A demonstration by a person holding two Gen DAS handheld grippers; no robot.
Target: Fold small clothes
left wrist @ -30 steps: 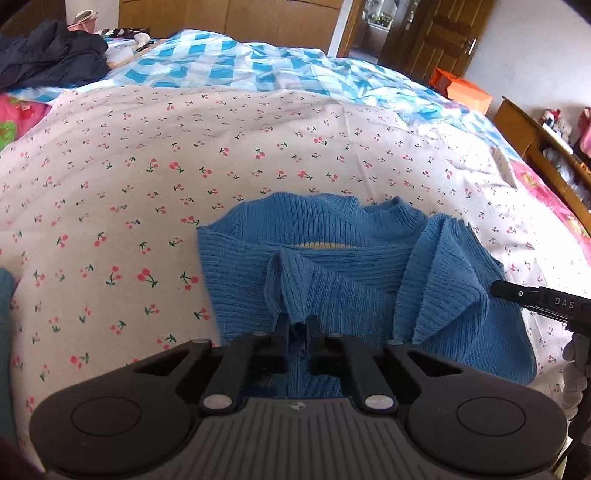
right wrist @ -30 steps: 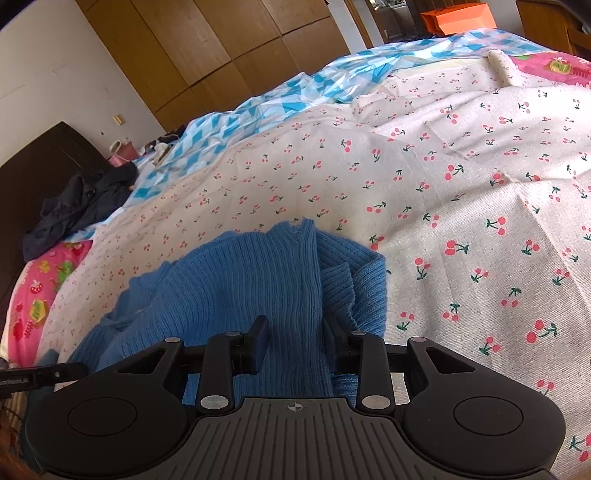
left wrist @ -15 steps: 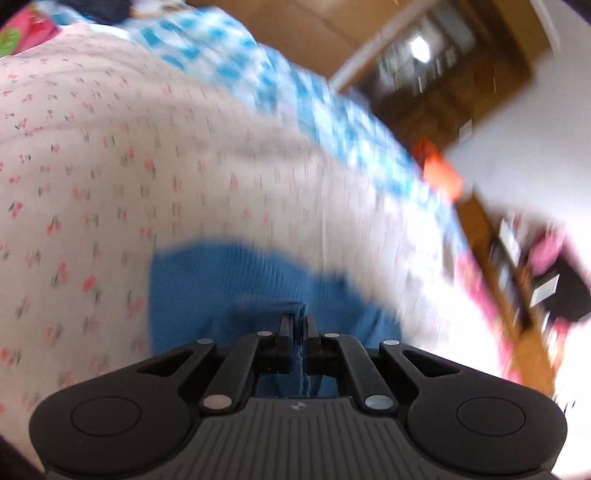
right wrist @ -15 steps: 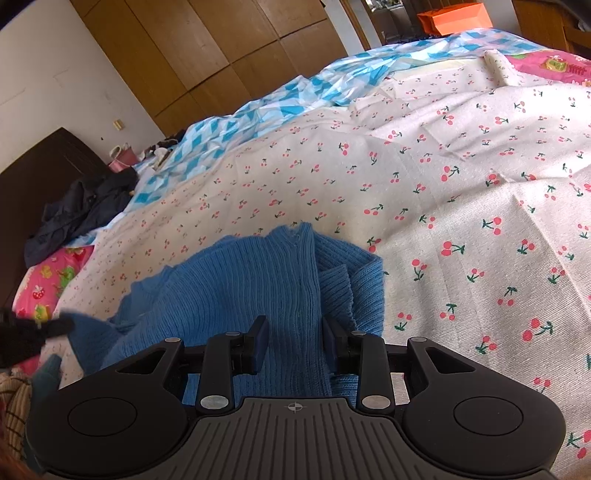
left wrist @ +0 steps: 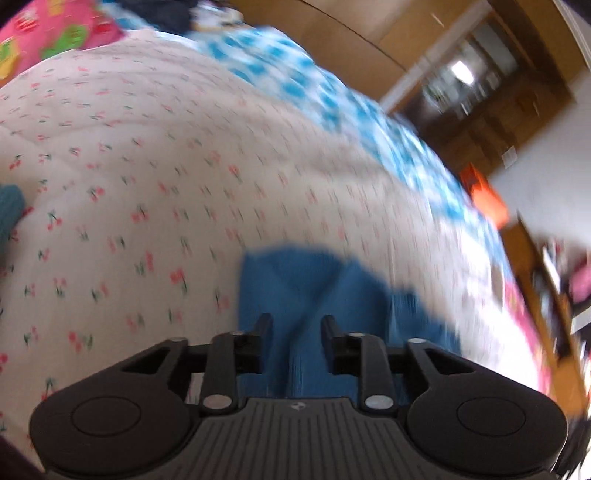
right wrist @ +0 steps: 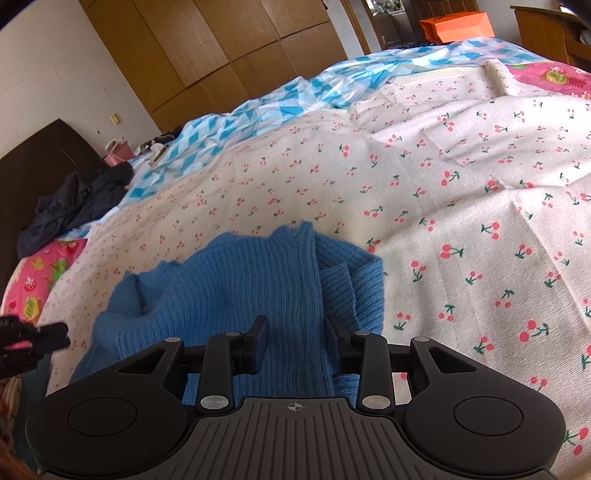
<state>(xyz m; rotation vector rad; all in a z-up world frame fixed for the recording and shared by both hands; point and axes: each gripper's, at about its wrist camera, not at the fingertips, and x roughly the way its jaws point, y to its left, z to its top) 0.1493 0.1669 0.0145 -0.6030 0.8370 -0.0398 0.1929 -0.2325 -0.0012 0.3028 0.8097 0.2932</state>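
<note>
Left wrist view, heavily blurred: the left gripper sits at six o'clock with its jaws a moderate way apart; they have just been opening. A fold of the blue sweater lies between the fingers, and the pads do not appear to press on it. The sweater lies on the cherry-print sheet just above the gripper, spreading toward four o'clock. A blue checked cover runs from twelve toward three o'clock, a pink patterned cloth shows at eleven, and an orange bag sits at three. A teal cloth edges in at nine. Whether the bag holds anything cannot be told.

Right wrist view, sharp: the right gripper at six o'clock has its jaws set moderately wide, with a thick ribbed fold of the sweater filling the gap between them; each pad touches the knit. The garment lies bunched on the sheet from the centre toward eight o'clock, a sleeve folded over at four. The left gripper's tip shows at nine, beside the sweater's edge. A dark garment lies heaped at ten, with a pink cup behind it, contents unseen, and the orange bag at one o'clock.
</note>
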